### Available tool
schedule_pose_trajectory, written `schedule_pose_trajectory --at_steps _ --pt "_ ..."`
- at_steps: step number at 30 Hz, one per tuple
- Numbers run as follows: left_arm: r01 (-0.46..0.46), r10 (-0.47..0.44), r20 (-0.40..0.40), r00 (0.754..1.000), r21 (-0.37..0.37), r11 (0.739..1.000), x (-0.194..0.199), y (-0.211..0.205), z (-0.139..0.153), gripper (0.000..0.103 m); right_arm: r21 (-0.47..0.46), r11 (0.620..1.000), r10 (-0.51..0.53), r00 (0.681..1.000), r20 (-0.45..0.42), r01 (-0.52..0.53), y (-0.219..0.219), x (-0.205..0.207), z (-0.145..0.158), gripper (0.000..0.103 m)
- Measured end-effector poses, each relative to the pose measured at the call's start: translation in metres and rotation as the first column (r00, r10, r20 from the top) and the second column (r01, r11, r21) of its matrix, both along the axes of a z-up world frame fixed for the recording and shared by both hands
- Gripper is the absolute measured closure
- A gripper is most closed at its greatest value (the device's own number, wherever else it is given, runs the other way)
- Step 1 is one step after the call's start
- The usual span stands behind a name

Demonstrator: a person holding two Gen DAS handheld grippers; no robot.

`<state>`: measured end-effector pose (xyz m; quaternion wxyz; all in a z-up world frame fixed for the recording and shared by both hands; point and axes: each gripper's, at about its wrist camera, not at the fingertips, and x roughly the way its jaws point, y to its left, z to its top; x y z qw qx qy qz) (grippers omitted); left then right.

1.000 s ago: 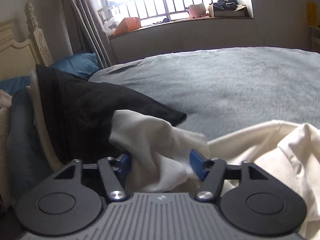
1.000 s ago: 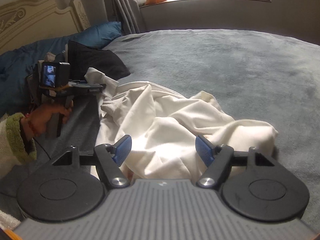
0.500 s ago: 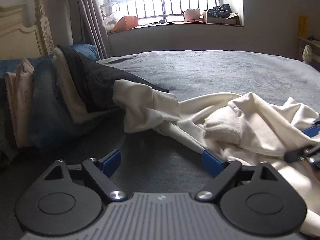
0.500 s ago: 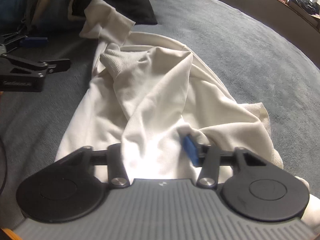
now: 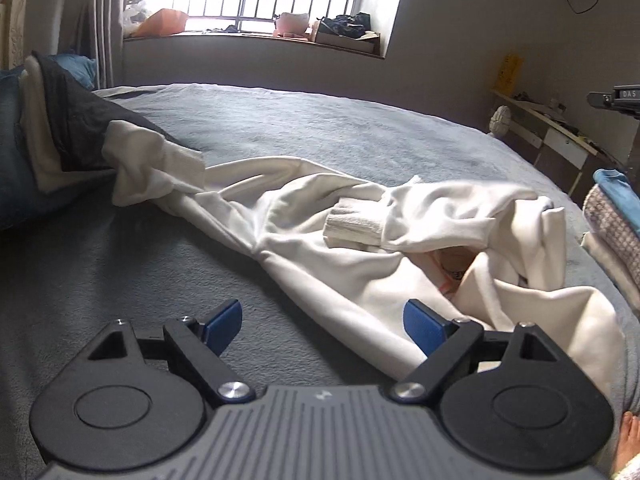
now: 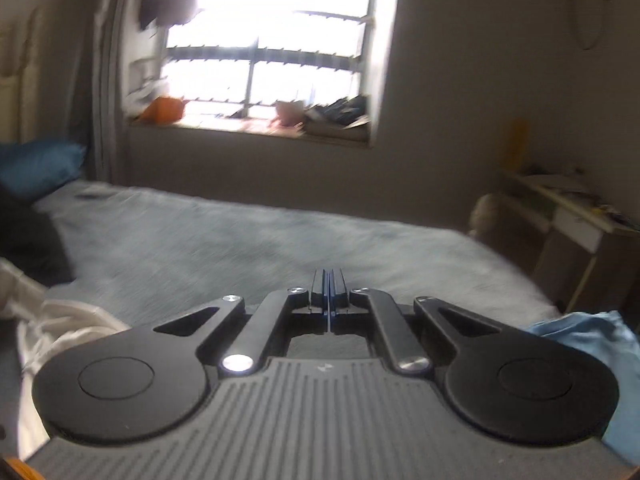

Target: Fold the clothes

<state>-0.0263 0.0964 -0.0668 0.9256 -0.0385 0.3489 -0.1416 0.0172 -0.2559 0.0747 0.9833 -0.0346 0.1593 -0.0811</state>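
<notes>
A cream sweatshirt lies crumpled across the grey bed, one ribbed cuff folded on top. Its other sleeve reaches left onto a black garment. My left gripper hovers low and open over the sweatshirt's near edge; the cloth runs between its blue pads without being pinched. In the blurred right wrist view my right gripper is raised and shut, pads together with nothing between them. Only a corner of the sweatshirt shows at its lower left.
Folded clothes lean in a row at the left, and another stack with a blue cloth sits on the bed's right side. A desk stands beyond the bed. A hand shows at the lower right.
My left gripper let go of the sleeve cuff, opened wider and swung right along the sweatshirt. My right gripper closed fully and rose off the garment, now facing the window.
</notes>
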Motion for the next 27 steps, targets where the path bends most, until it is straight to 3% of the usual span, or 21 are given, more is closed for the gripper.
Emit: schedule_pose_trajectory --at_steps 2,5,7,9,11,13,16,19,21,22,23,25,27 --pt "0.013 -0.012 0.002 1.000 -0.002 1.000 0.000 -0.006 0.001 0.014 0.041 0.995 -0.095 0.993 0.065 0.092 -0.030 -0.010 0.011 0.103" --pt "0.031 -0.031 -0.008 0.999 0.000 1.000 -0.002 -0.015 0.001 0.014 0.178 0.981 -0.084 0.996 0.009 0.081 -0.061 -0.009 0.005 0.099" --pt "0.049 -0.049 -0.023 0.999 0.013 0.999 -0.002 -0.022 -0.001 0.014 0.224 0.974 0.030 0.997 -0.072 -0.014 -0.053 0.003 -0.013 0.098" --pt "0.074 -0.073 -0.037 0.997 0.034 0.997 0.000 -0.031 -0.004 0.014 0.273 0.956 0.154 0.977 -0.145 -0.110 -0.041 0.015 -0.032 0.092" --pt "0.107 -0.103 -0.048 0.993 0.070 0.992 0.003 -0.043 -0.009 0.014 0.287 0.925 0.313 0.928 -0.204 -0.249 -0.004 0.025 -0.050 0.060" --pt "0.126 -0.117 -0.070 0.991 0.125 0.984 0.007 -0.056 -0.016 0.014 0.244 0.879 0.466 0.846 -0.258 -0.410 0.044 0.033 -0.064 0.044" --pt "0.131 -0.112 -0.117 0.987 0.169 0.977 0.012 -0.070 -0.027 0.019 0.075 0.791 0.584 0.711 -0.391 -0.608 0.121 0.041 -0.090 0.036" --pt "0.137 -0.114 -0.155 0.981 0.145 0.980 0.011 -0.071 -0.034 0.020 -0.076 0.711 0.569 0.636 -0.521 -0.699 0.169 0.042 -0.122 0.036" --pt "0.139 -0.117 -0.158 0.980 0.135 0.981 0.009 -0.069 -0.037 0.020 -0.162 0.693 0.516 0.640 -0.569 -0.703 0.178 0.043 -0.140 0.049" --pt "0.140 -0.120 -0.158 0.980 0.127 0.982 0.008 -0.067 -0.037 0.020 -0.165 0.713 0.496 0.657 -0.568 -0.681 0.175 0.044 -0.142 0.085" --pt "0.141 -0.122 -0.158 0.980 0.118 0.983 0.008 -0.065 -0.037 0.020 -0.153 0.743 0.480 0.679 -0.556 -0.651 0.167 0.046 -0.140 0.098" --pt "0.143 -0.127 -0.159 0.979 0.098 0.985 0.007 -0.060 -0.038 0.020 -0.037 0.841 0.464 0.756 -0.461 -0.539 0.128 0.050 -0.120 0.098" --pt "0.142 -0.129 -0.158 0.979 0.079 0.987 0.007 -0.055 -0.040 0.020 0.039 0.909 0.399 0.840 -0.369 -0.415 0.090 0.049 -0.098 0.098"
